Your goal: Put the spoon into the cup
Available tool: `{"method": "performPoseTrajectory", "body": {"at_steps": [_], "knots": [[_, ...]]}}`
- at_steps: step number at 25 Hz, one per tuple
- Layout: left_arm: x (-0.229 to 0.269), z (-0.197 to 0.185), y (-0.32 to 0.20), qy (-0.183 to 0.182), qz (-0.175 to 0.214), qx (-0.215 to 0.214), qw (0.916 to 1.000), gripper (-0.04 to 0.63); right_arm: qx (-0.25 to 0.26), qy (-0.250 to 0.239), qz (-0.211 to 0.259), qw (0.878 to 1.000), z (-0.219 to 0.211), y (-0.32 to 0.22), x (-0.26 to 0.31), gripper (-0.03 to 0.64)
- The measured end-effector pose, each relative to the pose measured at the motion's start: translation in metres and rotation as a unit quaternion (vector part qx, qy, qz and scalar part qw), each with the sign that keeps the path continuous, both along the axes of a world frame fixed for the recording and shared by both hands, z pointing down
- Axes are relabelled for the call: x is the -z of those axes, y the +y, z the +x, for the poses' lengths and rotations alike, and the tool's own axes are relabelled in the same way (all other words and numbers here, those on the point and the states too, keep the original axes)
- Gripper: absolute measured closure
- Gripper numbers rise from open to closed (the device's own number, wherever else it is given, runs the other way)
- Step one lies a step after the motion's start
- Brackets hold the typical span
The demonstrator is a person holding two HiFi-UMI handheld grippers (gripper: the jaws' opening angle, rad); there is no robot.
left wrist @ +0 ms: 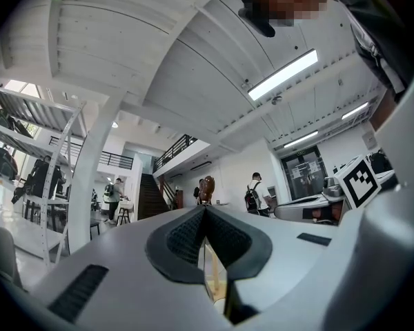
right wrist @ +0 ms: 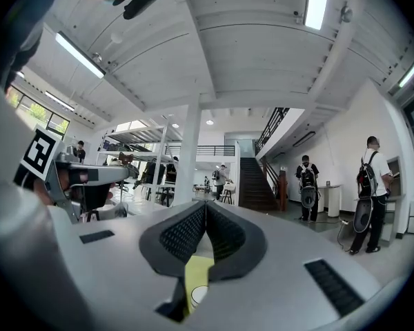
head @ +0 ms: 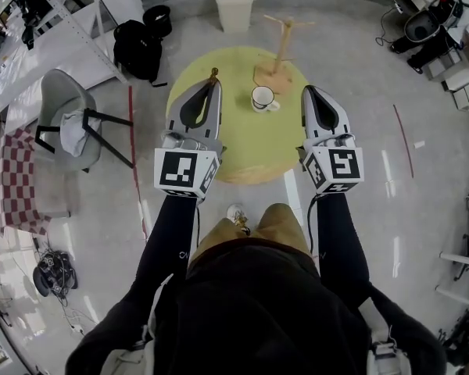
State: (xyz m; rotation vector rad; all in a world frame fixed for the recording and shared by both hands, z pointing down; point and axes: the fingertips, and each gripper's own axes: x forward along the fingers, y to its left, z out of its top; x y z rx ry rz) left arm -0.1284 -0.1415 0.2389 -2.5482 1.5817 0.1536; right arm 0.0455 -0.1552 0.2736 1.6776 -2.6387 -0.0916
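A white cup (head: 261,98) stands on the round yellow table (head: 242,151), near its far side. Left of the cup, my left gripper (head: 214,83) hovers over the table, shut on a brown spoon (head: 213,73) whose bowl sticks out past the tips. In the left gripper view that bowl (left wrist: 206,187) shows just above the closed left gripper (left wrist: 205,209). My right gripper (head: 307,90) is right of the cup, shut and empty. In the right gripper view the right gripper (right wrist: 206,204) has its pads together, and the cup's rim (right wrist: 197,295) shows below them.
A wooden mug tree (head: 279,49) stands on the table just behind the cup. A white bin (head: 235,8) is on the floor beyond the table. A black backpack (head: 137,49) and a grey chair (head: 70,119) are to the left.
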Motion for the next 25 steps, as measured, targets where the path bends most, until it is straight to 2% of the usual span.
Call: {"method": "performPoseTrajectory", "body": {"at_steps": [13,25], "knots": [[0.011,0.024,-0.037,0.002,0.011,-0.026,0.9996,0.581,0.004,0.01,0.002,1.0,0.0,-0.038,0.006,0.591],[0.0,0.057,-0.072,0.014,-0.006,-0.028,0.9995,0.581,0.038,0.005,-0.005,0.999,0.016,-0.083,-0.006,0.591]]}}
